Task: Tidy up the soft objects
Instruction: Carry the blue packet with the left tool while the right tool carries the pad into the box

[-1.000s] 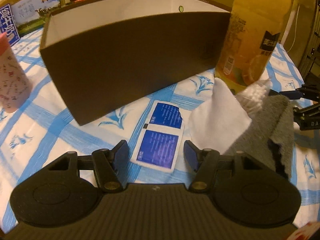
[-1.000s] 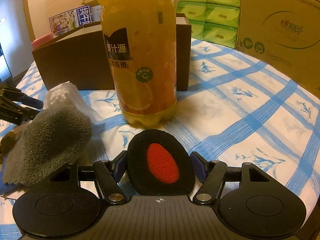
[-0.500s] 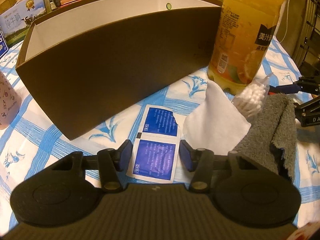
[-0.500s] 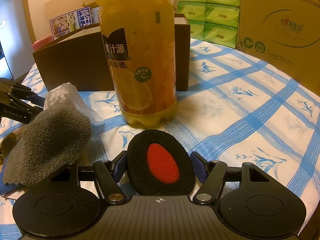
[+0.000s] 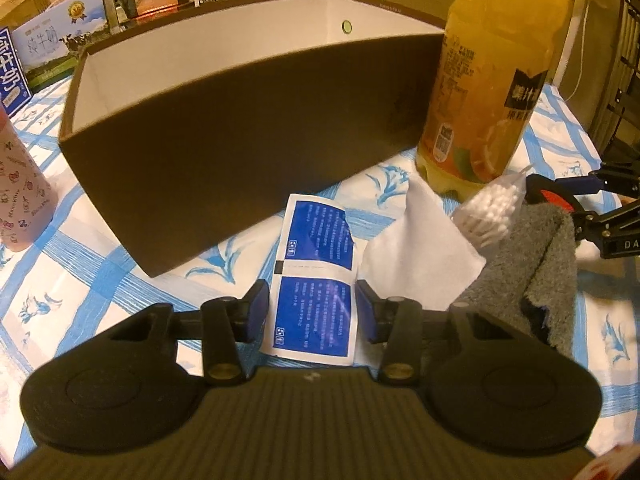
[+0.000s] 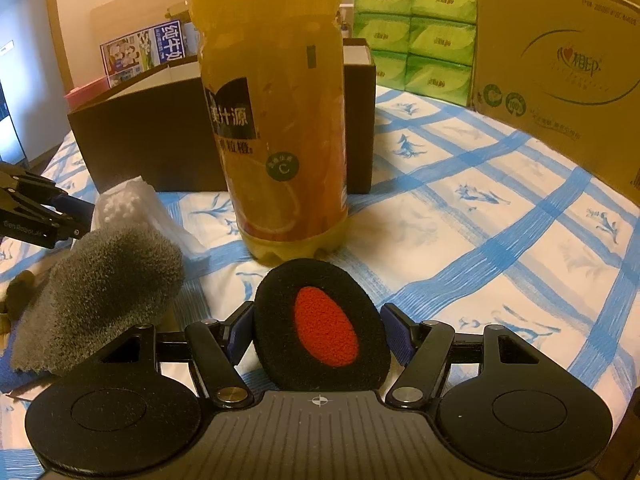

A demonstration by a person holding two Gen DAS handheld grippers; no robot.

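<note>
A blue-and-white double sachet (image 5: 316, 240) lies flat on the checked tablecloth in front of the brown open box (image 5: 248, 136). My left gripper (image 5: 312, 294) straddles its near half. The jaws are closing, and the pads stand close beside the sachet's edges without pressing on it. Right of it are a white tissue (image 5: 420, 248), a bag of cotton swabs (image 5: 492, 212) and a grey fluffy cloth (image 5: 532, 264). My right gripper (image 6: 317, 316) is shut on a black foam pad with a red centre (image 6: 324, 328), just before the juice bottle (image 6: 276, 120).
A pink printed cup (image 5: 20, 192) stands left of the box. Behind the box is a milk carton (image 5: 52, 48). A large cardboard carton (image 6: 560, 72) and stacked green tissue packs (image 6: 420, 40) line the far right. The left gripper (image 6: 68, 216) shows beside the grey cloth (image 6: 104, 292).
The left jaws have narrowed around the sachet, and the left view has shifted so the box sits more to the right. The right gripper and its foam pad have not moved.
</note>
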